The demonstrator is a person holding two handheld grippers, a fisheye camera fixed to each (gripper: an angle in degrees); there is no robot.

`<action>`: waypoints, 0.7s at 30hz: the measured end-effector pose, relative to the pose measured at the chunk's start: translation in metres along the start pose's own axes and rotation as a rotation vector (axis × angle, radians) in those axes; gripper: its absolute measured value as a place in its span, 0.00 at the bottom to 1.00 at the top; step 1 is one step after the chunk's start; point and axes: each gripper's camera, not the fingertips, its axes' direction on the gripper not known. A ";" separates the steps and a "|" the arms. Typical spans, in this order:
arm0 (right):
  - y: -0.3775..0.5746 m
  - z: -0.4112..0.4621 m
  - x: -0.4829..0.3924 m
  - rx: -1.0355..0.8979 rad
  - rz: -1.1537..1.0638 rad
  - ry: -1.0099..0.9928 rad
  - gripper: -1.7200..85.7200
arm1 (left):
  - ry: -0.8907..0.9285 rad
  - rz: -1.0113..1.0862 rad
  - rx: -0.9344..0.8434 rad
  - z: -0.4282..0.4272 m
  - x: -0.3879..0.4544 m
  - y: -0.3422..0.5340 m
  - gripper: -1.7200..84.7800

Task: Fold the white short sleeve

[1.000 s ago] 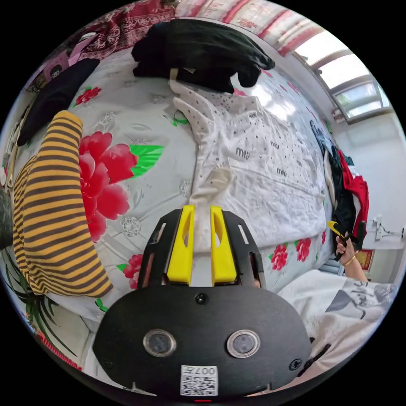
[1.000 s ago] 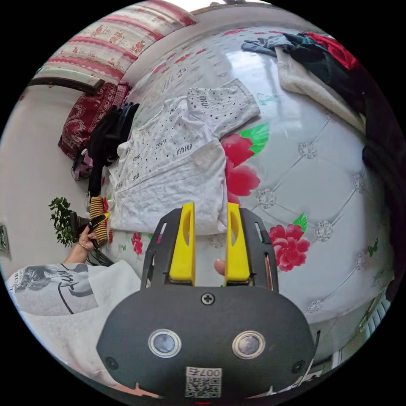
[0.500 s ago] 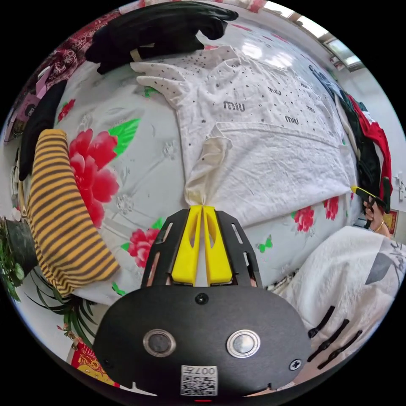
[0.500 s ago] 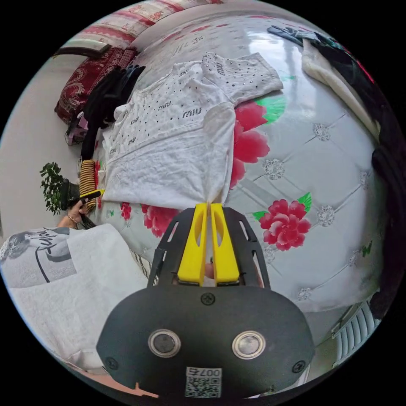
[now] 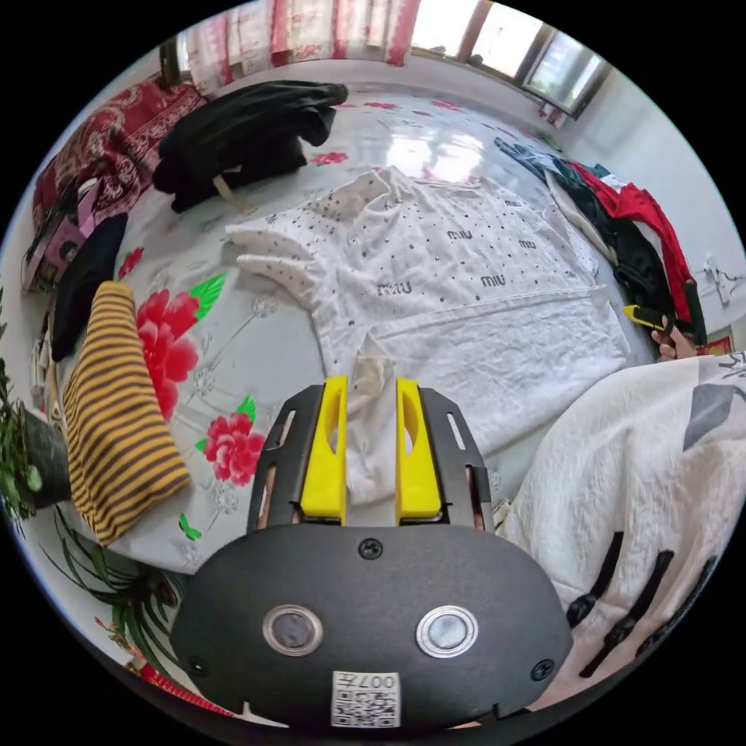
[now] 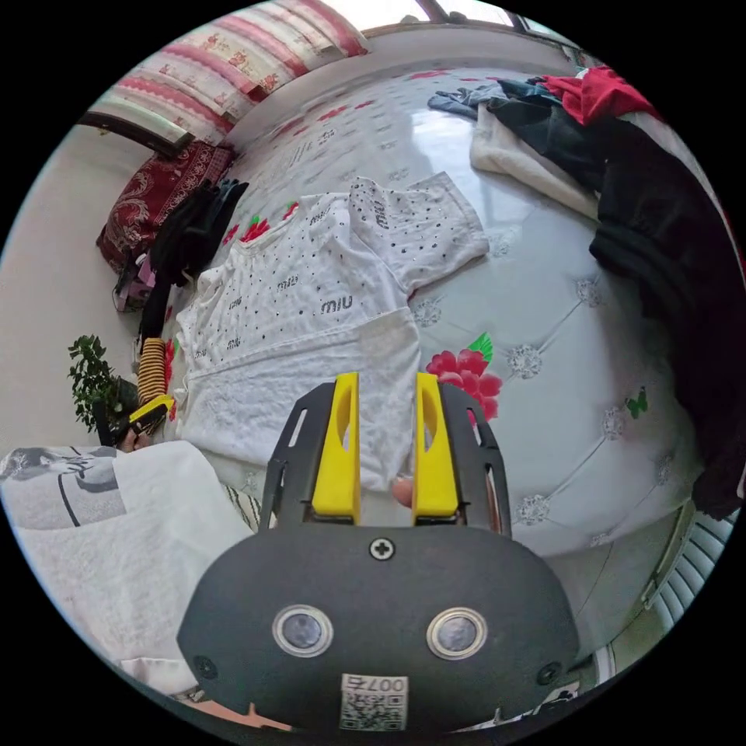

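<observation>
The white short-sleeve shirt (image 5: 458, 311) with dotted studs lies spread flat on the flowered bed sheet (image 5: 186, 342), its lower part doubled up over the body. My left gripper (image 5: 367, 385) stands open over the shirt's near left corner, white cloth showing loosely between the jaws. In the right gripper view the same shirt (image 6: 311, 326) lies ahead, and my right gripper (image 6: 386, 381) is open above its near right corner. The right gripper's yellow tip (image 5: 645, 315) shows at the shirt's far corner, and the left gripper (image 6: 151, 408) shows in a hand beside the shirt.
A yellow-and-black striped garment (image 5: 116, 435) and black clothes (image 5: 241, 140) lie left of the shirt. A pile of dark and red clothes (image 6: 645, 202) lies right. A red pillow (image 6: 155, 202) is at the head. The person's white top (image 5: 653, 482) is close.
Both grippers shut on the shirt's near corners half a second ago and pulled the cloth taut. Both have now opened and let go, and the shirt lies slack on the bed.
</observation>
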 end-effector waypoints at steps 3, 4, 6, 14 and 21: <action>-0.014 0.022 -0.001 -0.031 0.017 0.038 0.07 | -0.080 0.015 -0.102 0.033 -0.009 -0.011 0.07; -0.016 0.029 0.000 -0.047 0.024 0.052 0.06 | -0.084 0.009 -0.114 0.036 -0.013 -0.012 0.05; -0.017 0.035 0.001 -0.067 0.037 0.081 0.04 | -0.027 -0.040 -0.104 0.032 -0.035 -0.011 0.02; -0.003 -0.012 -0.005 0.098 0.017 0.025 0.02 | 0.155 -0.258 0.090 -0.046 -0.138 0.025 0.01; -0.028 0.022 0.006 0.010 0.114 0.123 0.03 | 0.183 -0.501 0.011 -0.015 -0.247 0.027 0.07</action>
